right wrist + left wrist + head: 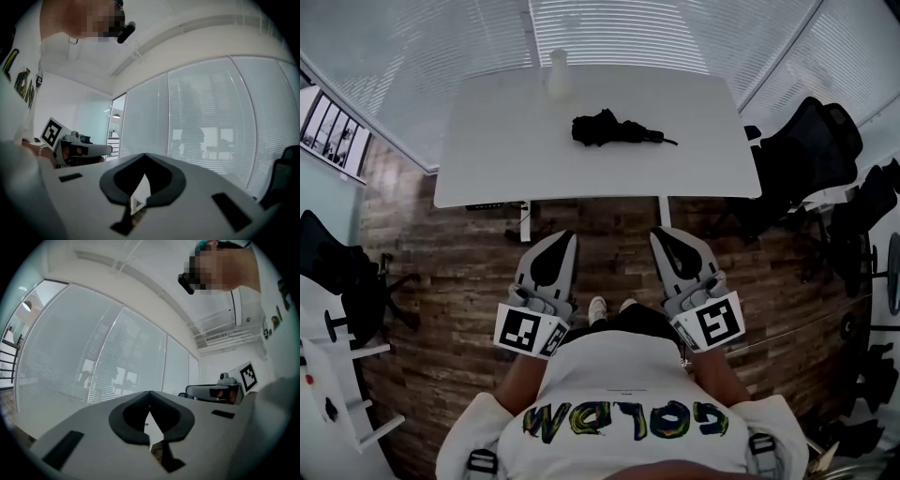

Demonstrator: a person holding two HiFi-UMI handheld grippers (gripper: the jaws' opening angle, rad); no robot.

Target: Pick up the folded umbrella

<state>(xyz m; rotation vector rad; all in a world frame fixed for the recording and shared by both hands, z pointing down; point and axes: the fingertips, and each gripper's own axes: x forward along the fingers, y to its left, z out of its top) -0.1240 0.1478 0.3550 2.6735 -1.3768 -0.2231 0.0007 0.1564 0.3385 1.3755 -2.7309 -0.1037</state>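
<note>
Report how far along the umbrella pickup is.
Done: nothing yet. The folded umbrella lies untouched on the white table. In hand: nothing. The left tool and right tool are shut, empty, short of the table's near edge. Remaining: reach, open, grip, lift.

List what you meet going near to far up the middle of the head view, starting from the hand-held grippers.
First the left hand-held gripper and right hand-held gripper side by side, then wooden floor, white table, folded umbrella, white bottle, window blinds.
</note>
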